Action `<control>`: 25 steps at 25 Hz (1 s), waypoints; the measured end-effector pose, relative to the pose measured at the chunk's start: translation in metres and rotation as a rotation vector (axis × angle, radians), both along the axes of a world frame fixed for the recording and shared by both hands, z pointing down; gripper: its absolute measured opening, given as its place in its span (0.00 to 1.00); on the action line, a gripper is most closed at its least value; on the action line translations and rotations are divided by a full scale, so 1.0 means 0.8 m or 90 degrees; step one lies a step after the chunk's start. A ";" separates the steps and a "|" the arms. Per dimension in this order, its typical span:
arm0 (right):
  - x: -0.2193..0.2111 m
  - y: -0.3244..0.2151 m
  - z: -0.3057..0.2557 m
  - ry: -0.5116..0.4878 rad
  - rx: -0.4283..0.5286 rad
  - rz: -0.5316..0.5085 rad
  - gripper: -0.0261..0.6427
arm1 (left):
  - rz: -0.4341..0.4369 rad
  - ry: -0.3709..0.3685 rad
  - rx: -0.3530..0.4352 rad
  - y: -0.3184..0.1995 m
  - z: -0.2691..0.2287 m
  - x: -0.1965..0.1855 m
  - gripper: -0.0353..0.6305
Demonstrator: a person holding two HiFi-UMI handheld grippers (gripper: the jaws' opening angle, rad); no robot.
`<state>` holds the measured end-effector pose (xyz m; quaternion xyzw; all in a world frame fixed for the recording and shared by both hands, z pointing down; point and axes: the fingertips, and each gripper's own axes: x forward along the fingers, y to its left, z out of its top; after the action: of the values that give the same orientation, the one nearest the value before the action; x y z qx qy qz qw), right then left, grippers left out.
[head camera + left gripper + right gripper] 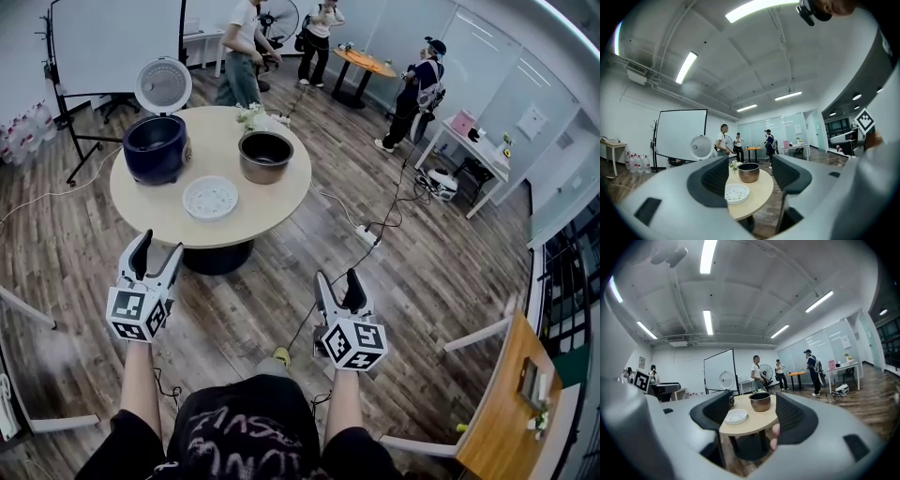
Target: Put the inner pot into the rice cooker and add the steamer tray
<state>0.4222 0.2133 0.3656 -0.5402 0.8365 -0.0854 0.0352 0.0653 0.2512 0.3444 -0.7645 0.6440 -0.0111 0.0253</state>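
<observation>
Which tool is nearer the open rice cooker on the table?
Left. The left tool hangs just off the table's near edge, below the rice cooker in the head view; the right tool is farther off to the right, over the floor.

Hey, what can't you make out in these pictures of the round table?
Rice cooker body: left gripper view, hidden behind the left claw's jaw.
Its inside: head view, too dark.
Steamer tray holes: all views, too small to count.
Pale clump beside the pot: head view, too small to name.
</observation>
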 end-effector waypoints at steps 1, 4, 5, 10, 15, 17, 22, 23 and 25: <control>-0.001 -0.003 0.001 0.000 -0.001 -0.001 0.51 | 0.000 0.002 0.000 -0.002 0.001 -0.001 0.49; -0.008 -0.016 0.001 -0.003 -0.003 -0.001 0.51 | -0.002 0.007 0.000 -0.014 0.004 -0.010 0.49; -0.011 -0.021 0.002 -0.003 -0.004 -0.001 0.51 | -0.002 0.009 -0.001 -0.019 0.006 -0.012 0.49; -0.026 -0.051 0.005 -0.016 -0.003 -0.010 0.51 | 0.001 0.005 -0.005 -0.047 0.013 -0.020 0.48; -0.033 -0.096 0.015 -0.027 -0.010 -0.012 0.51 | 0.002 0.004 -0.013 -0.090 0.021 -0.025 0.48; -0.036 -0.118 0.020 -0.027 -0.014 -0.012 0.51 | 0.000 0.003 -0.019 -0.111 0.026 -0.028 0.48; -0.037 -0.185 0.030 -0.032 -0.031 -0.016 0.51 | -0.005 0.006 -0.037 -0.175 0.036 -0.031 0.48; -0.037 -0.200 0.032 -0.032 -0.036 -0.017 0.51 | -0.007 0.009 -0.042 -0.188 0.038 -0.031 0.48; -0.036 -0.231 0.035 -0.029 -0.045 -0.019 0.51 | -0.009 0.013 -0.051 -0.216 0.044 -0.029 0.48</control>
<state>0.3937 0.0287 0.3938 -0.5264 0.8400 -0.1273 0.0338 0.0417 0.0783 0.3794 -0.7603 0.6488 -0.0296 -0.0120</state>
